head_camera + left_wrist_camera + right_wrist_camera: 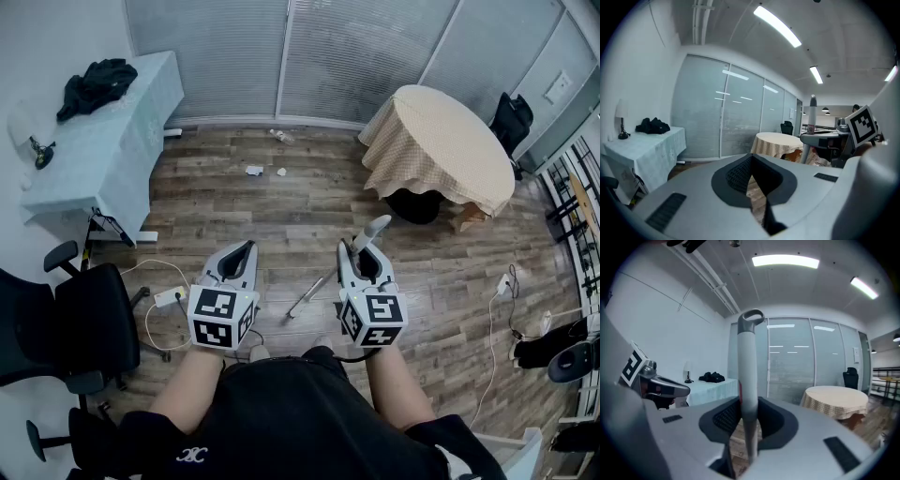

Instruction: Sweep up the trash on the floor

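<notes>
Both grippers are held out low in front of the person, side by side and level, each at the end of a bare forearm extended forward from the body; the jaws point away toward the far edge of the wooden floor (281,225). Left gripper (246,248): jaws drawn together at the tips, nothing between them; only a thin slit of floor shows below the pads in the left gripper view. Right gripper (360,251): jaws clamped on the broom handle (373,228). The right gripper view shows the grey shaft (749,380) standing upright between the pads, its looped end above the jaws. In the head view the shaft runs down and to the left from the right gripper toward the floor between the two grippers; its lower end cannot be made out. Trash (254,171): a few small white scraps on the floor near its far edge, close to the glass partition, between the long cloth-covered table (103,141) at the left and the round table (441,141) at the right, well apart from both grippers. A black office chair (66,328) stands at the floor's left edge.
</notes>
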`<state>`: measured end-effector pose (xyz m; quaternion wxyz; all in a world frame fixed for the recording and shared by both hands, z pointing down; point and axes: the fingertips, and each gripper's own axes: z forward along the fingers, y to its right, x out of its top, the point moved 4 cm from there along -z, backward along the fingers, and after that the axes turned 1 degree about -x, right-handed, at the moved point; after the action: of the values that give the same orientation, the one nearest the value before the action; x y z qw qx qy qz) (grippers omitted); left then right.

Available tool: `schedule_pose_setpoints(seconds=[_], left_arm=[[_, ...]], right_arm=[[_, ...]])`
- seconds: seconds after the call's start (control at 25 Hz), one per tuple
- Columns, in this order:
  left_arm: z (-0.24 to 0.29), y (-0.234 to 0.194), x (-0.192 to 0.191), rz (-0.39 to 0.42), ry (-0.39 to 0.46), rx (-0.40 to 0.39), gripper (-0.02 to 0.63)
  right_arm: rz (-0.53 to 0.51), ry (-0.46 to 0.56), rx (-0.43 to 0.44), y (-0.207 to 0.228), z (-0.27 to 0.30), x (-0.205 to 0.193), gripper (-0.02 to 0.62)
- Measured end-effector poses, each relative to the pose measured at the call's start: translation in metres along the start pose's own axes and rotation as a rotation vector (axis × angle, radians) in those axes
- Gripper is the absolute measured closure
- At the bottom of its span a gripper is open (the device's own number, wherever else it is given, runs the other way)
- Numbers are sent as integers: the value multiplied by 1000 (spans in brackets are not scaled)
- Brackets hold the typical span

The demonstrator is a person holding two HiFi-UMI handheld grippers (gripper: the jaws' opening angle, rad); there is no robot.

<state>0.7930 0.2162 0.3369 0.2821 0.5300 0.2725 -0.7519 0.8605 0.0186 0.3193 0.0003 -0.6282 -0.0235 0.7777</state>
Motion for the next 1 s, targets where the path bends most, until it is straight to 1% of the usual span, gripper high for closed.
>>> schedule_pose_setpoints(seconds=[0.28, 0.44, 0.52, 0.6, 0.72, 0.84, 1.0], left_arm=[[-11, -26, -5, -33, 0, 73, 612], [-23, -37, -13, -39, -11, 120, 612], [-31, -47, -19, -48, -19, 151, 612], [-42, -56, -28, -63, -29, 186, 612], [-61, -68, -43, -85, -50, 245, 611], [-83, -79, -61, -116, -77, 305, 612], [-110, -93, -90, -180, -112, 370, 612]], right_arm=[[-7, -12, 33, -4, 5, -7, 489], [1, -22, 73, -12, 7, -13, 489], [1, -28, 107, -19, 9, -17, 489], [-2, -40, 160, -30, 11, -24, 489], [-17, -59, 270, -53, 15, -36, 489], [-47, -87, 394, -85, 22, -50, 489], [-110, -148, 539, -134, 33, -72, 489]])
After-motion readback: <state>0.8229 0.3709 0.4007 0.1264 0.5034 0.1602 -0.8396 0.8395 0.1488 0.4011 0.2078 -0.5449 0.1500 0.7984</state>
